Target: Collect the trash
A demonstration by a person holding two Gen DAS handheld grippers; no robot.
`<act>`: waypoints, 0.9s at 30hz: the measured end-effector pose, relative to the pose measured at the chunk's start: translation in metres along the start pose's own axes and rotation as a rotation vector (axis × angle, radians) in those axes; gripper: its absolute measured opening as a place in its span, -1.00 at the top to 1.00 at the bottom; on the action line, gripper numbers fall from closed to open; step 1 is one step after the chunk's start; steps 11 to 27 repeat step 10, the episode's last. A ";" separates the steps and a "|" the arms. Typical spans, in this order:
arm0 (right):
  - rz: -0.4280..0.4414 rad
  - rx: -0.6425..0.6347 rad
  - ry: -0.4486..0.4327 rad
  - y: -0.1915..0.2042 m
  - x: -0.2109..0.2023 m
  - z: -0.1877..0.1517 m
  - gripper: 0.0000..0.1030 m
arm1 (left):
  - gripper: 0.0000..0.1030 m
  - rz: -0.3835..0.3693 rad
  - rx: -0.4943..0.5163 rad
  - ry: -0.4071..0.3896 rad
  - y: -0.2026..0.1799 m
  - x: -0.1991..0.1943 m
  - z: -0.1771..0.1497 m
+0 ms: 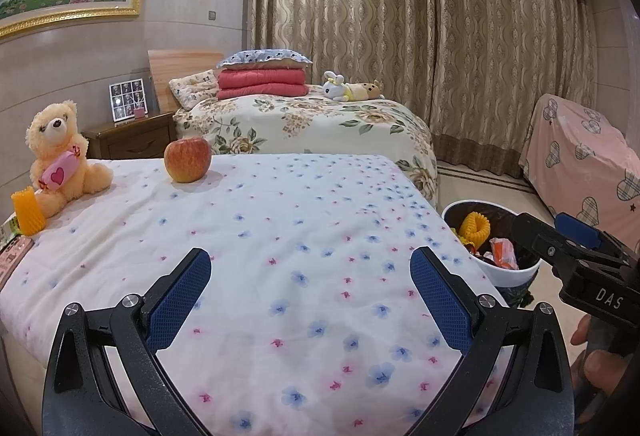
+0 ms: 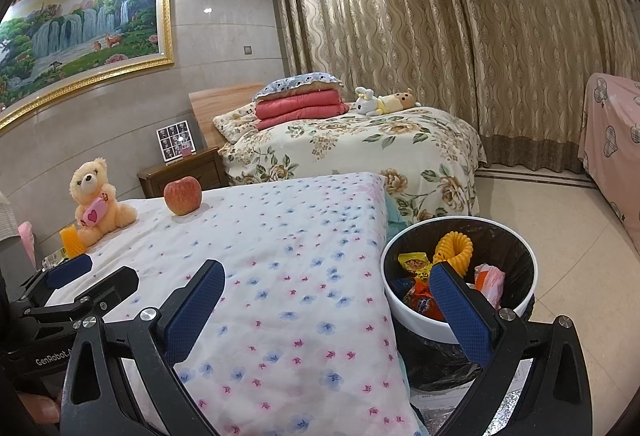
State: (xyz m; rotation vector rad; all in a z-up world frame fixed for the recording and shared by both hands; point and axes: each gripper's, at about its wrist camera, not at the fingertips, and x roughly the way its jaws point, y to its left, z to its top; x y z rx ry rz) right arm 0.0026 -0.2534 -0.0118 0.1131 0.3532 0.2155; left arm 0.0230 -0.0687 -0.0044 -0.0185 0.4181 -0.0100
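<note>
A: Biggest first. Bed with white quilt printed in blue and pink flowers point(image 1: 304, 236), both claws over its near end.

B: Claw states?

A: Left claw point(image 1: 310, 300), blue pads spread wide apart, nothing between them. Right claw point(image 2: 326, 310), same, spread apart and holding nothing; its right pad sits in front of the bin.

B: Bin?

A: White round trash bin with black liner point(image 2: 460, 324) on the floor just beside the bed's right edge. Inside: yellow foam fruit net point(image 2: 454, 246), orange and yellow snack wrappers point(image 2: 416, 276), a crumpled pink-orange wrapper point(image 2: 490, 278).

B: Anything on the bed?

A: Far left corner: cream plush teddy bear holding a pink heart candy point(image 1: 60, 152), red-yellow apple point(image 1: 187, 159) near it, upright orange foam net sleeve point(image 1: 27, 211) touching the bear's foot, printed wrappers point(image 1: 12, 248) at the left edge.
</note>
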 end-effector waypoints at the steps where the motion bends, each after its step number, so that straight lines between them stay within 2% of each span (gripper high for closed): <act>1: 0.000 0.000 0.002 0.001 0.000 0.000 -1.00 | -0.98 -0.001 0.000 0.002 0.001 0.001 0.000; 10: 0.004 0.003 0.033 0.003 0.006 0.000 -1.00 | -0.99 -0.005 -0.016 0.017 0.008 0.007 0.001; 27: 0.004 0.003 0.033 0.003 0.006 0.000 -1.00 | -0.99 -0.005 -0.016 0.017 0.008 0.007 0.001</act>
